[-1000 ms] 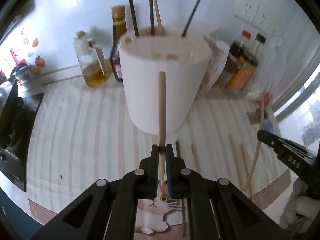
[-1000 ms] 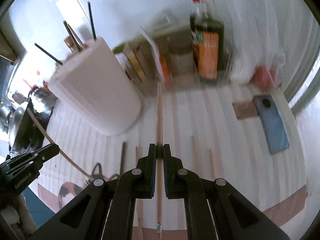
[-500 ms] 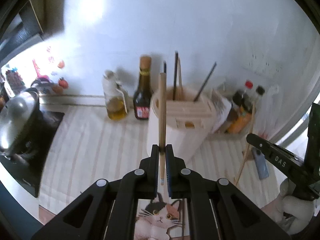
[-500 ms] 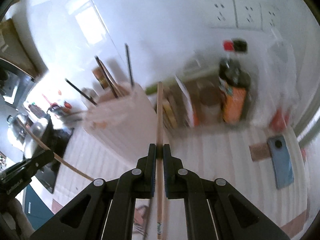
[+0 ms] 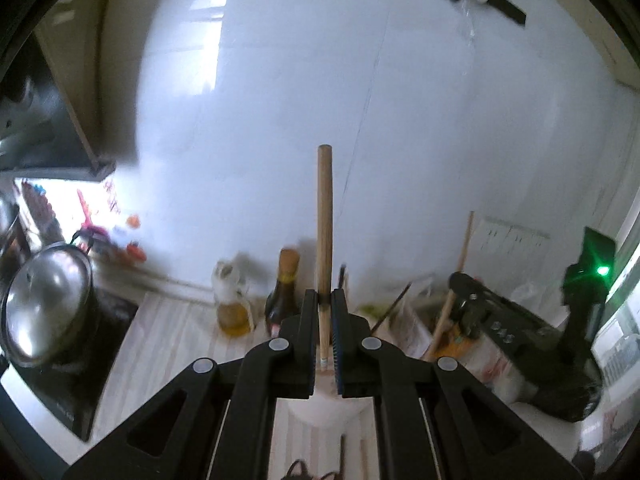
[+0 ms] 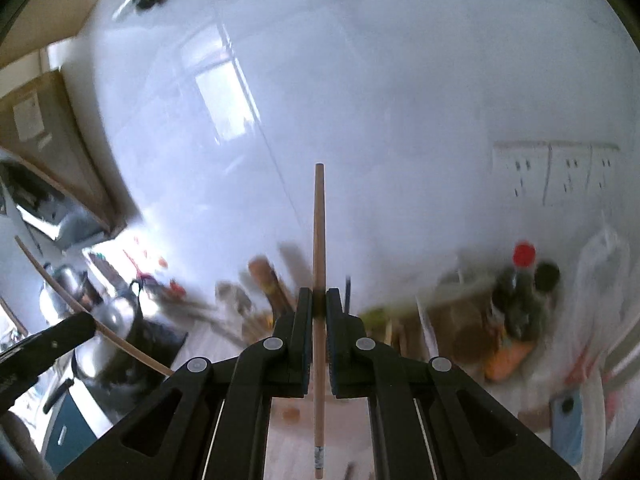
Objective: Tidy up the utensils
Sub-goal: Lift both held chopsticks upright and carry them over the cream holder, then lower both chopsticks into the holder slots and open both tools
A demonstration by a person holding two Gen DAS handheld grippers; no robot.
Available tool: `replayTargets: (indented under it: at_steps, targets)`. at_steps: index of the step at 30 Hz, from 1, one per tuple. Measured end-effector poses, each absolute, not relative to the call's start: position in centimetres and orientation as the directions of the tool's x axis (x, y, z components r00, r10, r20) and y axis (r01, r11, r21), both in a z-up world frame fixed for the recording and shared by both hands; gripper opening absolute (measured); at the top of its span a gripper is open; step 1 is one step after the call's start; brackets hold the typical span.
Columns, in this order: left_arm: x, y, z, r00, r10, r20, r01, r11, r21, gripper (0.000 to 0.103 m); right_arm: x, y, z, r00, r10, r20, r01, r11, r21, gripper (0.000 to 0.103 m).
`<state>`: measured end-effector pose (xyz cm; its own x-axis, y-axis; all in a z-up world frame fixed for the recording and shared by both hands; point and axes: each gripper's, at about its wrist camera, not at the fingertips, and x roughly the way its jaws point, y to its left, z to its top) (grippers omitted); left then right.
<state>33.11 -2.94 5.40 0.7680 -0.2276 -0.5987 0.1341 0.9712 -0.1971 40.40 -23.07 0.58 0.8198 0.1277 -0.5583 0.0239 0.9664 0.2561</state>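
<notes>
My left gripper (image 5: 325,300) is shut on a wooden chopstick (image 5: 324,216) that points up against the white wall. Just below its jaws sits the white utensil holder (image 5: 320,410), mostly hidden, with dark chopsticks (image 5: 390,309) sticking out. My right gripper (image 6: 319,300) is shut on another wooden chopstick (image 6: 319,224), also pointing up; it shows in the left wrist view (image 5: 456,276) at the right. The holder's top (image 6: 288,408) lies blurred beneath the right jaws. More chopsticks (image 5: 341,456) lie on the counter.
A soy sauce bottle (image 5: 285,288) and an oil jug (image 5: 230,300) stand by the wall. A steel pot (image 5: 44,304) sits on the stove at left. Sauce bottles (image 6: 520,292), a plastic bag (image 6: 596,280) and a blue phone (image 6: 566,428) are at right.
Both grippers have risen and tilted upward with their chopsticks, coming over the holder. The views now show mostly wall, and the holder has dropped beneath the jaws.
</notes>
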Motion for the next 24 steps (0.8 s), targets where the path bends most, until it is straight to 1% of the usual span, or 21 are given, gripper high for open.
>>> replayTargets:
  at_steps: [4, 8, 17, 24]
  targets:
    - [35.2, -3.9, 6.5, 0.768, -0.250, -0.589, 0.155, 0.966, -0.207, 0.004, 42.7, -23.7, 2.1, 0.848, 0.107, -0.520, 0.042, 0.963, 0.267, 0.007]
    - [37.6, -4.8, 6.0, 0.756, -0.255, -0.604, 0.165, 0.966, -0.201, 0.004, 44.6, -24.5, 2.3, 0.871, 0.085, -0.484, 0.065, 0.956, 0.285, 0.007]
    - [41.5, -6.2, 1.3, 0.698, -0.219, -0.682, 0.147, 0.976, -0.163, 0.004, 46.8, -24.1, -0.1, 0.904, 0.044, -0.425, 0.076, 0.962, 0.263, 0.007]
    - [43.4, -6.6, -1.6, 0.667, -0.191, -0.720, 0.130, 0.982, -0.141, 0.004, 47.3, -23.6, -2.6, 0.915, 0.035, -0.402, 0.067, 0.969, 0.238, 0.007]
